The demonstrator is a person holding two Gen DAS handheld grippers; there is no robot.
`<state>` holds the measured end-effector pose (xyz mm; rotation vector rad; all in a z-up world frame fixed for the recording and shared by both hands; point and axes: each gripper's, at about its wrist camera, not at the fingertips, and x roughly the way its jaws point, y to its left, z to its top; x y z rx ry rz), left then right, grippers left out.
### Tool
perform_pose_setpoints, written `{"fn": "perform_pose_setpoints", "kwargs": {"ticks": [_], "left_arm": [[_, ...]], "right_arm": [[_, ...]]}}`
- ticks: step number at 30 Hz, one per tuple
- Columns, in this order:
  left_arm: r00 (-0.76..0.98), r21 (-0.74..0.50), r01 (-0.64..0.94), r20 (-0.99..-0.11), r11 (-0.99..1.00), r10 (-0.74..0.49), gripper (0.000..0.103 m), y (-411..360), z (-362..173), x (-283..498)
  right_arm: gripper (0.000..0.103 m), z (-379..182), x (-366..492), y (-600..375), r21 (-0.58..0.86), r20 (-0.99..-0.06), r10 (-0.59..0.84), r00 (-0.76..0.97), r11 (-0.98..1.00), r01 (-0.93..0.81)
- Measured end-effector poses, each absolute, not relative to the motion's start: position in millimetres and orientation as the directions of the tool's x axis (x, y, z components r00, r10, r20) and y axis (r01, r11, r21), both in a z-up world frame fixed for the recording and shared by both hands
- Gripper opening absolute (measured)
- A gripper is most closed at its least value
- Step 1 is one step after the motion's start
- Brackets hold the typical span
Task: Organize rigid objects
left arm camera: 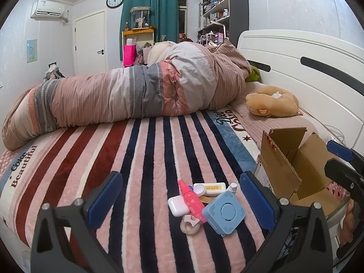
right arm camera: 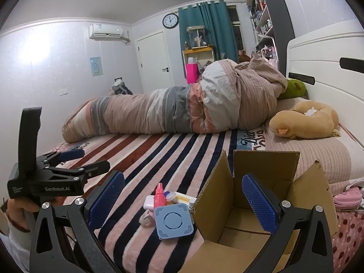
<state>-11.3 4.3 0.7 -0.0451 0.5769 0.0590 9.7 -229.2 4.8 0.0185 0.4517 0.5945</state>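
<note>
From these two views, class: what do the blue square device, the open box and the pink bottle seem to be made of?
Blue square device: matte moulded plastic, judging by its dotted vent holes and rounded corners. Open box: plain brown corrugated cardboard; fluting shows along its cut edges. Pink bottle: probably glossy, translucent plastic, with a slight sheen.

Cardboard box stands right of blue device.

Both wrist cameras sit low over the striped bed, facing the duvet and far wall, sharing the cardboard box.

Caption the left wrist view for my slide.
Open left gripper hovers over small items beside a cardboard box on a striped bed.
</note>
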Motion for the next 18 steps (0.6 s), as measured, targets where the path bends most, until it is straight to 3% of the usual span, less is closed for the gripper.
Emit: {"fn": "perform_pose_setpoints", "kwargs": {"ticks": [18], "left_arm": [[0.836, -0.024, -0.068, -0.547, 0.997, 0.044, 0.103, 3.9, 0.3, -12.0]], "right_arm": [[0.103, 4.7, 7.8, -230.9, 0.148, -0.409, 0.547, 0.730, 0.829, -0.538]]}}
